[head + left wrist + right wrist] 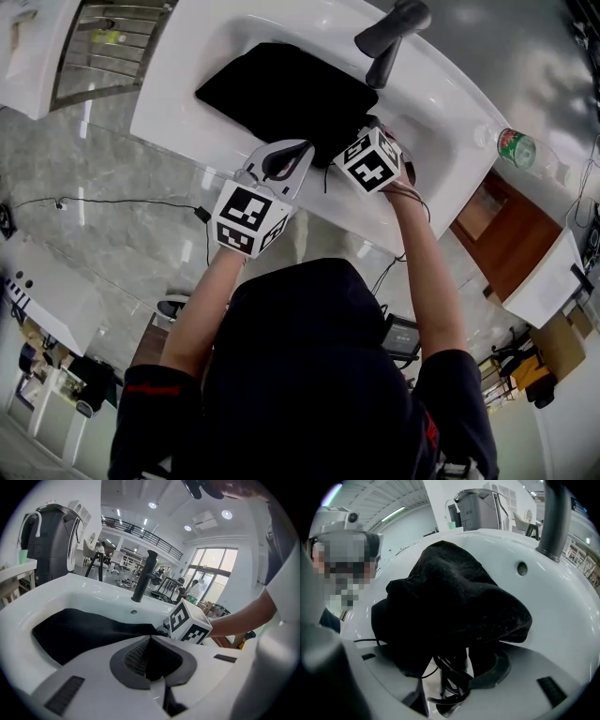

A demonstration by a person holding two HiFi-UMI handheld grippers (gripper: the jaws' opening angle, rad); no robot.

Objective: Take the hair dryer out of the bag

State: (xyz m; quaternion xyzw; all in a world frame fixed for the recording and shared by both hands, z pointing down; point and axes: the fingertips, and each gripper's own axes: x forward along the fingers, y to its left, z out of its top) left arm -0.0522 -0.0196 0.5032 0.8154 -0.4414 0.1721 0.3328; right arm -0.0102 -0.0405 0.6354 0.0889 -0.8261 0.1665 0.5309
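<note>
- Pinning the black bag (281,94) by its near hem with the left tongs (151,641), pressed together on a fold of the cloth; probably to stop the mouth sliding while the other side works.
- Reaching into that mouth with the right tongs (454,686), spread wide and tipped steeply down, around loops of black cord (445,672); not clamped on them as far as can be seen.
- Resting the bag in the basin of the white sink (187,70), centre top of the head view, just below the dark faucet (389,37).
- No sight of the hair dryer itself: judged to be inside the bag, under the bulge at the middle of the right gripper view, with only its cord showing.
</note>
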